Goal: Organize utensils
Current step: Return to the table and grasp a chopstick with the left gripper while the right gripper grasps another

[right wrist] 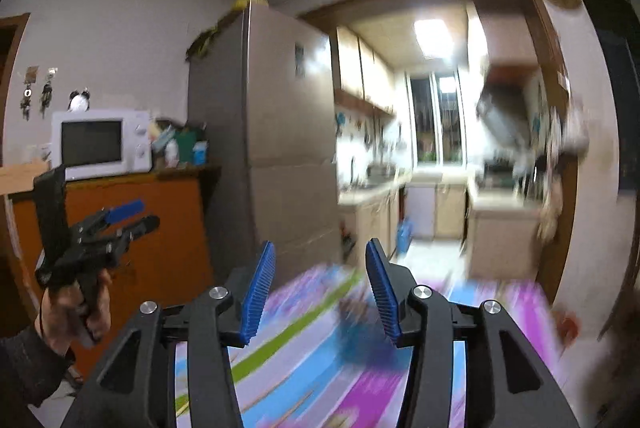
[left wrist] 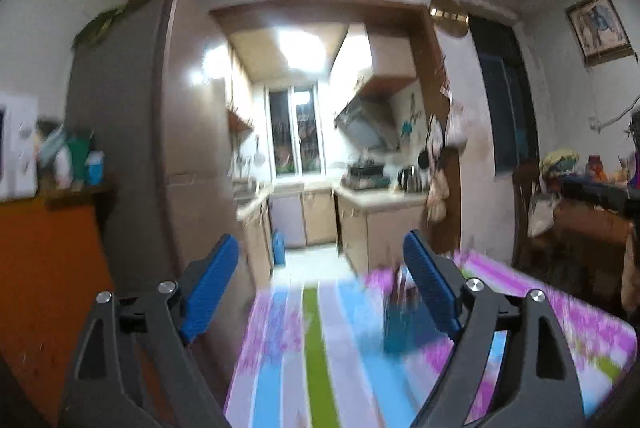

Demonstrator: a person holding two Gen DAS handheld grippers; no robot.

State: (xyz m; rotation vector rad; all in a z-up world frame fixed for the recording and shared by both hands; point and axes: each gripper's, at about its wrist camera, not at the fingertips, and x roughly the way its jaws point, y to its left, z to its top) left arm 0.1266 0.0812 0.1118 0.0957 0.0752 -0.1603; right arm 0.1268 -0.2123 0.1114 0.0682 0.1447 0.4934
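Note:
A table under a striped purple, blue and green cloth [left wrist: 316, 356] lies just below both grippers. A blurred teal container [left wrist: 400, 324] stands on the cloth with dark shapes sticking out of its top; what they are I cannot tell. It sits by the right finger of my left gripper [left wrist: 320, 248], which stands wide open and empty. In the right wrist view the same container [right wrist: 360, 336] is a blue-teal blur behind my right gripper [right wrist: 320, 248], also open with nothing between its blue pads. My left gripper [right wrist: 140, 216] shows there at the left, held by a hand [right wrist: 76, 308].
A tall grey fridge [right wrist: 280, 131] stands beyond the table's far left corner. An orange cabinet [right wrist: 160, 236] beside it carries a white microwave [right wrist: 100, 143]. A doorway leads to the kitchen counters [left wrist: 360, 203]. A cluttered wooden sideboard [left wrist: 588, 220] stands at the right.

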